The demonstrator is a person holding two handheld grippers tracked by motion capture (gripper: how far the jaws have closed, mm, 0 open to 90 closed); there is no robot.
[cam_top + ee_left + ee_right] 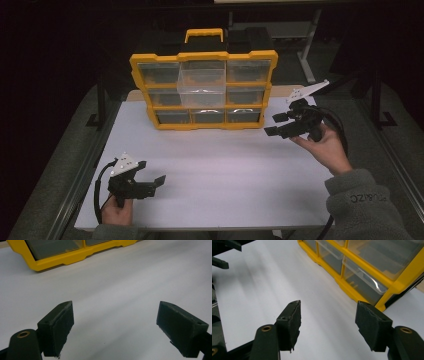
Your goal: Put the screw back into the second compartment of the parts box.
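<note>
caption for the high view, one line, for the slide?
Two open hand-held grippers, left and right, flank a yellow-framed organizer of clear plastic drawers, its upper-middle drawer pulled out, on a white table.

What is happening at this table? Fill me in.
A person holds the left tongs and right tongs open over a white table, gripping nothing. At the far edge stands a yellow-framed plastic organiser with clear drawers; its top-middle clear drawer sticks out, the rest sit in.

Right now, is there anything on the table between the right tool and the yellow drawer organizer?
No. In the high view, bare white table separates the right tool from the yellow drawer organizer.
</note>
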